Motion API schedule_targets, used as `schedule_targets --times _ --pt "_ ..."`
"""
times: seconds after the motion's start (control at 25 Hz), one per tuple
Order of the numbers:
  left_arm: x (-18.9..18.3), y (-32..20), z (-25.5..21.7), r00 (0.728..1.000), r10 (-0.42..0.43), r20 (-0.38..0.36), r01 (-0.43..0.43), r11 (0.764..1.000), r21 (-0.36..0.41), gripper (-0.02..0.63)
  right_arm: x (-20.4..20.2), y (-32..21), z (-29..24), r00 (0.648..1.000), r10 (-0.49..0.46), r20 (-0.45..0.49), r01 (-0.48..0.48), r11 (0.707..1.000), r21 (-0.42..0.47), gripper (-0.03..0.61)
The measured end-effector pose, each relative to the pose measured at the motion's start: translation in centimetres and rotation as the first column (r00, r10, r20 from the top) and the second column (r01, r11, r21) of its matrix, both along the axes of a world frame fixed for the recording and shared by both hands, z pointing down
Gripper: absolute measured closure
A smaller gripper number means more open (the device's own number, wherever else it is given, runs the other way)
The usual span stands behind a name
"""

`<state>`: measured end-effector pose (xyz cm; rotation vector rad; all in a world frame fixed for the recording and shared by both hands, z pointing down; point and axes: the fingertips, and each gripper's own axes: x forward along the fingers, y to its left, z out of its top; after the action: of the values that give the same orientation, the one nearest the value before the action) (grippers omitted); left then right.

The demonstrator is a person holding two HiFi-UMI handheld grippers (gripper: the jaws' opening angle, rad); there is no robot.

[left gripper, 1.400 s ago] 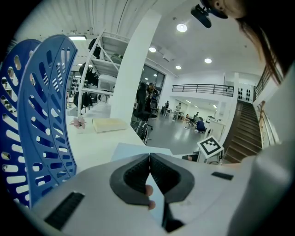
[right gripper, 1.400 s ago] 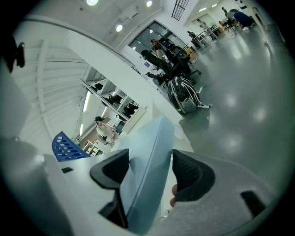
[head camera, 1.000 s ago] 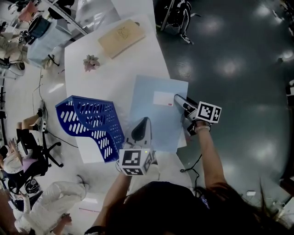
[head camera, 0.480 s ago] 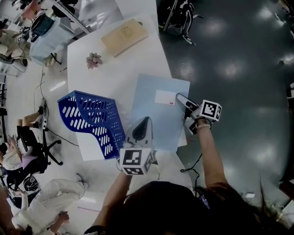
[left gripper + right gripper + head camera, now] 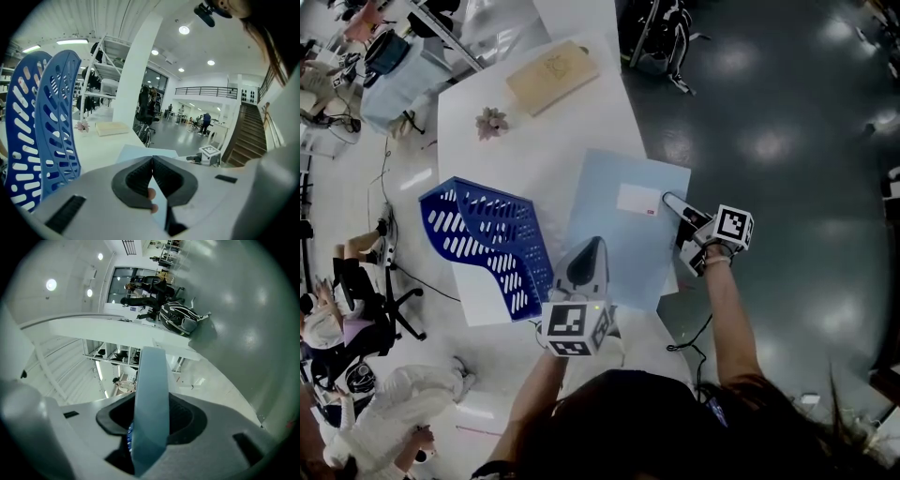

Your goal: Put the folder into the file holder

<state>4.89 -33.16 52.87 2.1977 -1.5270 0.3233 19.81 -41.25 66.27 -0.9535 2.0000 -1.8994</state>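
Observation:
A light blue folder (image 5: 623, 225) with a white label lies flat on the white table (image 5: 539, 150). To its left stands the blue perforated file holder (image 5: 487, 246), also at the left of the left gripper view (image 5: 42, 126). My left gripper (image 5: 586, 262) rests over the folder's near edge, its jaws shut tip to tip (image 5: 152, 161). My right gripper (image 5: 678, 208) is at the folder's right edge. That edge (image 5: 150, 399) runs between its jaws, which are closing, with gaps still showing beside the pads.
A beige flat box (image 5: 551, 73) and a small pink flower (image 5: 492, 122) sit at the far end of the table. The table ends just right of the folder, above dark floor (image 5: 797, 187). People and office chairs are at the left (image 5: 356, 309).
The right gripper has slid slightly right along the folder's right edge, and the folder's right side has shifted with it. The left gripper and file holder have stayed put.

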Motion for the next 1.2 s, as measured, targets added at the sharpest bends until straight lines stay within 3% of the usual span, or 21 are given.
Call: schedule_targets --times 1.2 --pt "-1.3 3.8 -3.6 1.0 -0.025 0.002 0.025 0.997 0.07 0.607 3.7 3.2 -6.4 0.984 0.167 0.07 -0.173 0.981 0.093 0.431"
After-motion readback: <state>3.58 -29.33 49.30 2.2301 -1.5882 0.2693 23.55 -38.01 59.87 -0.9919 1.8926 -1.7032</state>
